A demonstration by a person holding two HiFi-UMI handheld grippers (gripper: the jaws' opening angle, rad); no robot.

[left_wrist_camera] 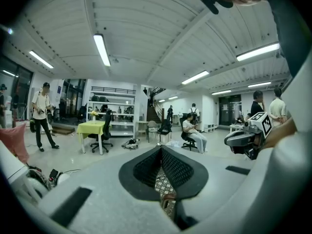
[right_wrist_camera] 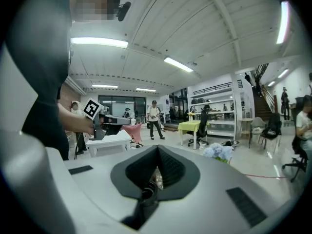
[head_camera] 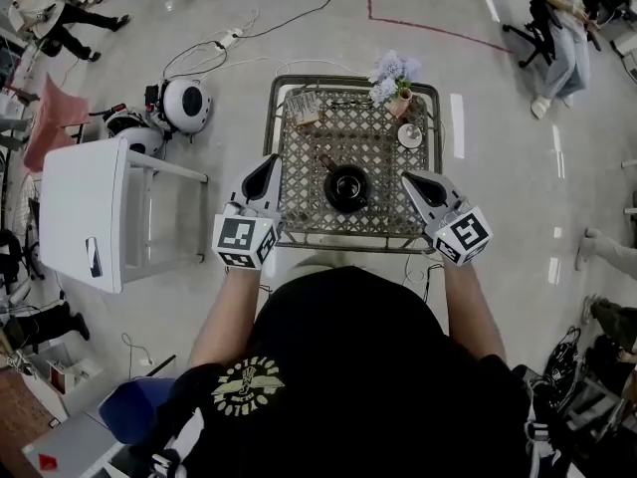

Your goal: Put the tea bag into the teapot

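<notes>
Left gripper (head_camera: 267,165) and right gripper (head_camera: 410,179) are squeezed tight and empty. Black teapot (head_camera: 346,187) sits between them on the table (head_camera: 299,235).

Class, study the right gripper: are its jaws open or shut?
Shut. In the right gripper view, the right gripper shows its two black jaws meeting at the tip.

Grey floor (head_camera: 498,167), white side tbl (head_camera: 85,212) left, ceiling strip lights (left_wrist_camera: 101,49), shelves (left_wrist_camera: 114,104) at bk.
</notes>
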